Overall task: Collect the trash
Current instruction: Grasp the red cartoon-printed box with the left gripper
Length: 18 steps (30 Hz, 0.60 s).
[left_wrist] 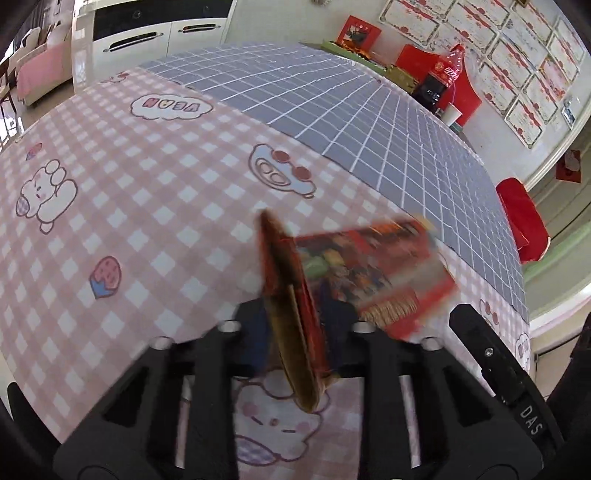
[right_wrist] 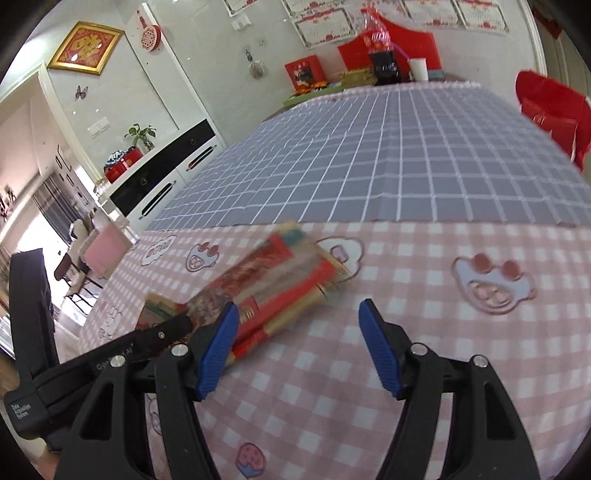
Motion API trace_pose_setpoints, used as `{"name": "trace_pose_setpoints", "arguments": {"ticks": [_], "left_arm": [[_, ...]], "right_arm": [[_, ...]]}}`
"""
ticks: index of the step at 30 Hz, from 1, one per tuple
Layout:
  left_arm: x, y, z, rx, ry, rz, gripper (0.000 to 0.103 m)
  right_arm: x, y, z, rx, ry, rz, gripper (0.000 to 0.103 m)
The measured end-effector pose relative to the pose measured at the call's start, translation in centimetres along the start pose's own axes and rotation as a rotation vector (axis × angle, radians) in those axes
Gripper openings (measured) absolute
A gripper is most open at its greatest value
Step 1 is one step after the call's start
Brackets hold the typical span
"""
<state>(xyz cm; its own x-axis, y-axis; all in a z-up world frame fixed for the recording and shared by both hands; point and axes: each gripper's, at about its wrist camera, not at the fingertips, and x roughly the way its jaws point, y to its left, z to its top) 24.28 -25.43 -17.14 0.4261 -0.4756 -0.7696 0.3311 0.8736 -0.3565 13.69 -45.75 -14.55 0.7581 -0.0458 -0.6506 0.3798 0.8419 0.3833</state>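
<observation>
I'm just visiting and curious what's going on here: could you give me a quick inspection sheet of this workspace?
Surface: table under a pink checked cartoon cloth, with a grey grid cloth beyond it.
Job's things: flattened red printed carton, blurred.
Clutter: cola bottle, white cup and red boxes at the far end.
Grippers: left gripper shut on the carton's edge; right gripper open, nothing between its blue pads, carton just left of it.
Cables: nothing seen.
Surroundings: white cabinet, certificates on the wall, red bag.
</observation>
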Motion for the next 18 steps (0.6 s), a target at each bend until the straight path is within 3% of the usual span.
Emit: {"name": "trace_pose_setpoints", "arguments": {"ticks": [6,10,18], "left_arm": [[-1.8,2.1,0.2,-0.027,-0.042,-0.075,0.011],[-3.1,3.6,0.4,-0.028,-0.072,-0.08,0.01],[-5.9,8.2,0.3,-0.071,-0.118,-0.102,0.01]], "right_arm": [[1.0,0.3,-0.4,0.037,0.023,0.025,0.067],[1.1,1.0,-0.4,0.074,0.023,0.092,0.067],[2.5,6.0,-0.9,0.0,0.075,0.135,0.067]]}}
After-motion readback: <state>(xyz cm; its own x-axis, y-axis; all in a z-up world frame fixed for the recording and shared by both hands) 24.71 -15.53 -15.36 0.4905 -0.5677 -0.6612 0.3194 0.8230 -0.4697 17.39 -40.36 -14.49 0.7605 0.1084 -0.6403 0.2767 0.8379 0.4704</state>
